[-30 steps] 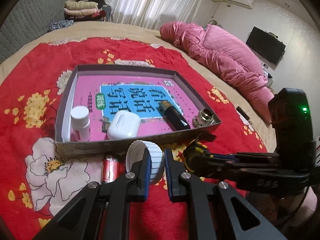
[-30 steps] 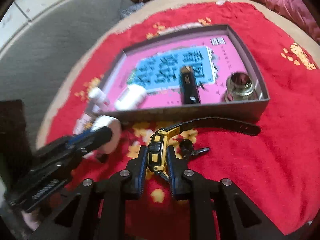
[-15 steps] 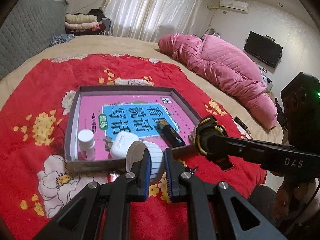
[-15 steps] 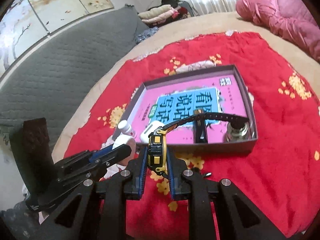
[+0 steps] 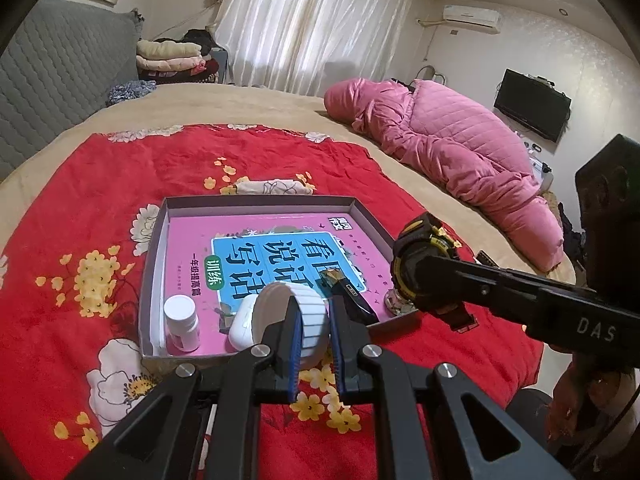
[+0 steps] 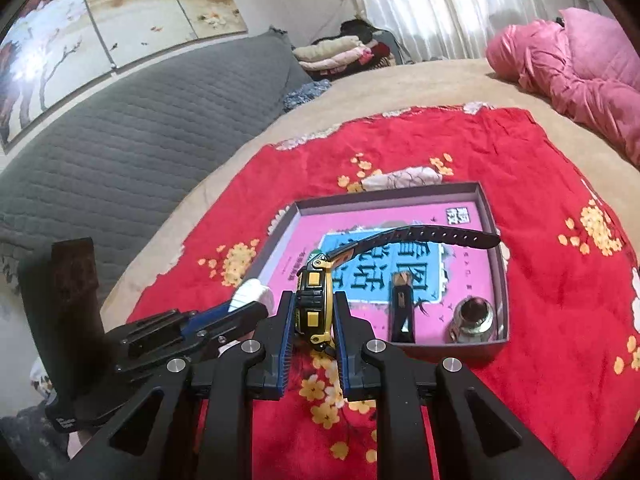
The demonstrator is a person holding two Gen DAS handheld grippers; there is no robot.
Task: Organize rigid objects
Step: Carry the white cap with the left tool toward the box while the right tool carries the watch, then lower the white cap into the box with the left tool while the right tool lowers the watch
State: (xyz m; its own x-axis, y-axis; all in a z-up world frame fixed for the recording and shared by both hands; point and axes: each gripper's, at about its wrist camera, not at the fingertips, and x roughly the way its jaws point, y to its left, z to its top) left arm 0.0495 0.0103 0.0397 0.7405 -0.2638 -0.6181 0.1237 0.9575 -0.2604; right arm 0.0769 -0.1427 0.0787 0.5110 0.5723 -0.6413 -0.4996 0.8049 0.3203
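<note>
Left gripper (image 5: 314, 330) fingers pinch a white ribbed cap (image 5: 308, 320) at lower centre, above the tray (image 5: 154, 264); right gripper (image 6: 314, 322) fingers clamp the yellow-black watch (image 6: 314, 308).

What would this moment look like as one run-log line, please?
left gripper: shut on white lid | right gripper: shut on watch | tray: neither placed yet

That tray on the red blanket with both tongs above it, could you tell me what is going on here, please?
A person is sorting small items into the shallow tray. The left tongs are shut on a white ribbed cap; the right tongs grip a yellow-and-black wristwatch. A white bottle, earbud case, lighter and metal nut lie in the tray.
</note>
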